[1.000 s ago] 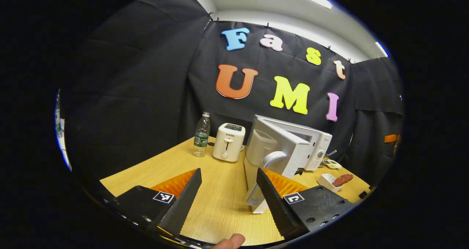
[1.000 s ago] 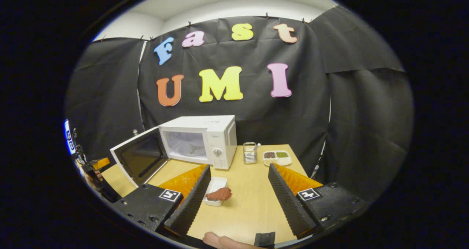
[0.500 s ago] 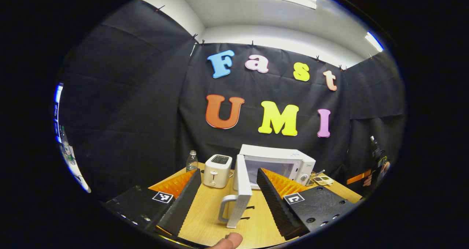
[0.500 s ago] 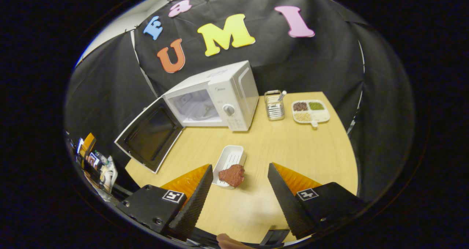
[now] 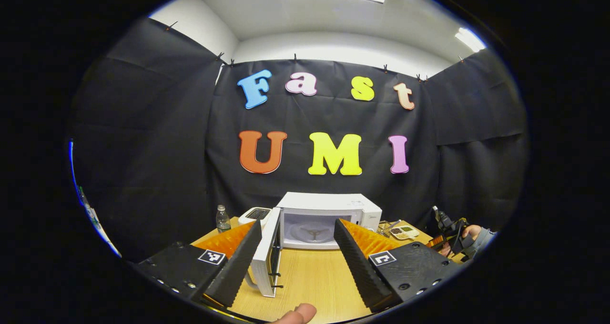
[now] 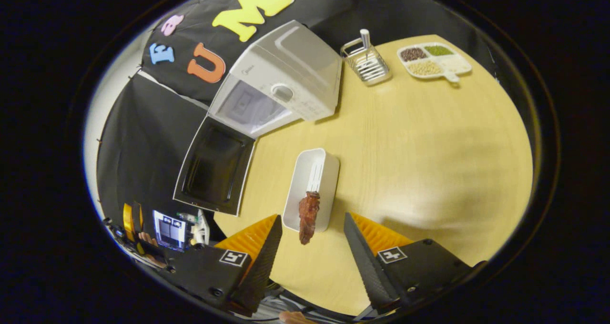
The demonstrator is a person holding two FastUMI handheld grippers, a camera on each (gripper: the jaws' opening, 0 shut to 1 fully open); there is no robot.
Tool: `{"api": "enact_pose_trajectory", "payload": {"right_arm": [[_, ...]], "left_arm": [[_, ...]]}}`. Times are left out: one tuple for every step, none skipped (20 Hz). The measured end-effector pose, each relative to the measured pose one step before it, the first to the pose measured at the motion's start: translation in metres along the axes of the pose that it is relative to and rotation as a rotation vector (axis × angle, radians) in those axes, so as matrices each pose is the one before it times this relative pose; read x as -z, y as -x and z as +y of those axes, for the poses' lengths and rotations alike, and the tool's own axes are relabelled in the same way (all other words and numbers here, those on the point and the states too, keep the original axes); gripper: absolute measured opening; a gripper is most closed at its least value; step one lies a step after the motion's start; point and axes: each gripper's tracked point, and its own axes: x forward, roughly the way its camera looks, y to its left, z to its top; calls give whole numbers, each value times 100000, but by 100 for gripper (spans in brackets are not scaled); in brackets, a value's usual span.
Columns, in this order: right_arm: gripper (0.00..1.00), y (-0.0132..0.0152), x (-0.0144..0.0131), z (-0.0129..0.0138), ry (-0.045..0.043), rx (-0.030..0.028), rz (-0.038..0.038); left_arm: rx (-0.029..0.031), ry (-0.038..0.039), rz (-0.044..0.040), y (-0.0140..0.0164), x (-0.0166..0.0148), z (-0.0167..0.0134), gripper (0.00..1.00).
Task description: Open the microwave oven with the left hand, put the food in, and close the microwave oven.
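Microwave: white boxy microwave oven [image 6: 286, 71] at far tabletop [image 6: 429, 138], door [image 6: 214, 164] swung wide.
Food: reddish-brown meat piece [image 6: 309, 215] on white rectangular tray [image 6: 314, 171], just beyond right gripper [image 6: 312, 250].
Jaws: both grippers' jaws wide apart, holding nothing; left gripper [image 5: 298, 252] faces the open cavity.

I am facing one microwave [image 5: 329, 219], one toaster [image 5: 255, 214], one bottle [image 5: 222, 218]; beyond my right fingers are sitting two trays [image 6: 312, 183].
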Motion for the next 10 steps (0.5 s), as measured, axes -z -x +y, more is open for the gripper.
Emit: {"api": "enact_pose_trajectory", "payload": {"right_arm": [[83, -408, -43, -65, -922, -1419, 753], [82, -442, -197, 54, -852, -1957, 572], [67, -239, 62, 107, -1064, -1363, 1035], [65, -292, 441, 240, -753, -2176, 2663], [53, -341, 693, 287, -1128, -1953, 2779], [48, -316, 561, -5, -855, -469, 1890], [27, 75, -295, -93, -445, 454, -1894], [13, 339, 100, -217, 2576, 2509, -1400], [7, 135, 69, -91, 2286, 2254, -1668], [14, 400, 135, 133, 2685, 1864, -1041]], "left_arm": [[47, -905, -788, -86, -100, -342, 93], [789, -463, -127, -122, 10, -453, 93], [1103, -472, 351, -16, 202, -487, 93], [661, -461, 761, -1, 242, -288, 93], [115, -412, 715, 3, 251, -156, 93], [-26, -278, 651, -135, 281, -41, 93], [74, 69, 437, -57, 241, -59, 93], [839, 257, 904, 27, 350, -314, 93], [998, 222, 539, 208, 219, -289, 93], [797, -88, 180, 179, 129, -124, 93]]}}
